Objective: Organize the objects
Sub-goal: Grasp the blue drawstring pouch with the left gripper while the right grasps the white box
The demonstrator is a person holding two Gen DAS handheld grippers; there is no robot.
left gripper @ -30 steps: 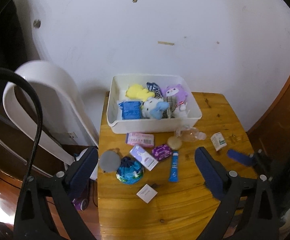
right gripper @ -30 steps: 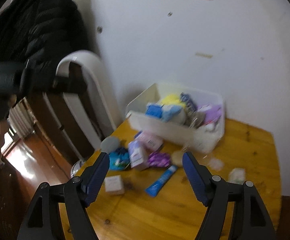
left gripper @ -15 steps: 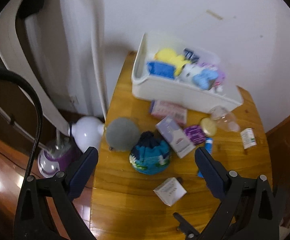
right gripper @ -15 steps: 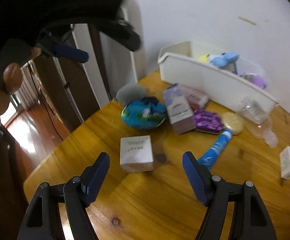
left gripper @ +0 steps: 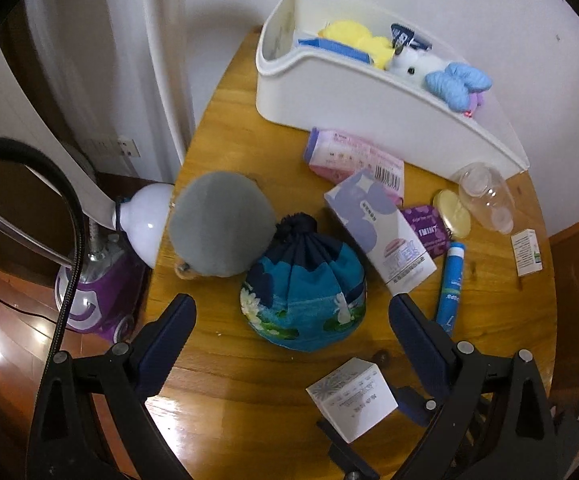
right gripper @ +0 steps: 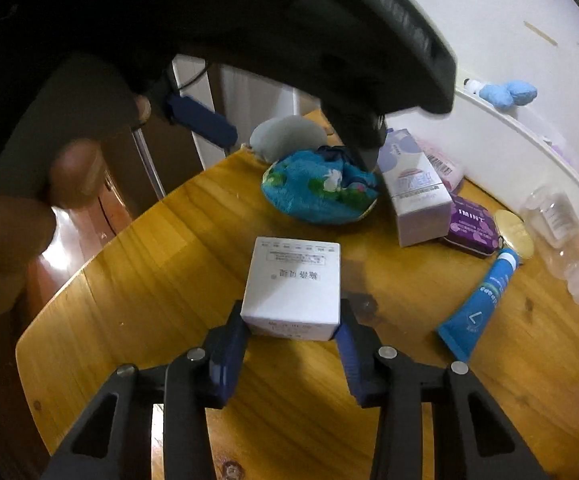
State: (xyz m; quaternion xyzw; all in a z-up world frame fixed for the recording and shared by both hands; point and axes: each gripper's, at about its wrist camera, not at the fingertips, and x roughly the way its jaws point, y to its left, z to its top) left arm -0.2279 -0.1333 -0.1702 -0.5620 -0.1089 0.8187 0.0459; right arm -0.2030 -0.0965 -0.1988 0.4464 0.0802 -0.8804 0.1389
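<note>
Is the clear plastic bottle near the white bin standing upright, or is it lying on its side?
Lying on its side. The clear plastic bottle rests lengthwise on the wooden table, beside the white bin; its narrow end points away from the bin.

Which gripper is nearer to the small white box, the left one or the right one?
Right. The right gripper has its fingers on both sides of the small white box. The left gripper is open over the blue drawstring pouch, beyond the box.

each tool has black angular arms with triangular cut-outs, round silver screw heads at the joints, and two dark blue padded fingers. this goes for the left tool and the right tool alike. a thick black cable arcs beside the left one.
</note>
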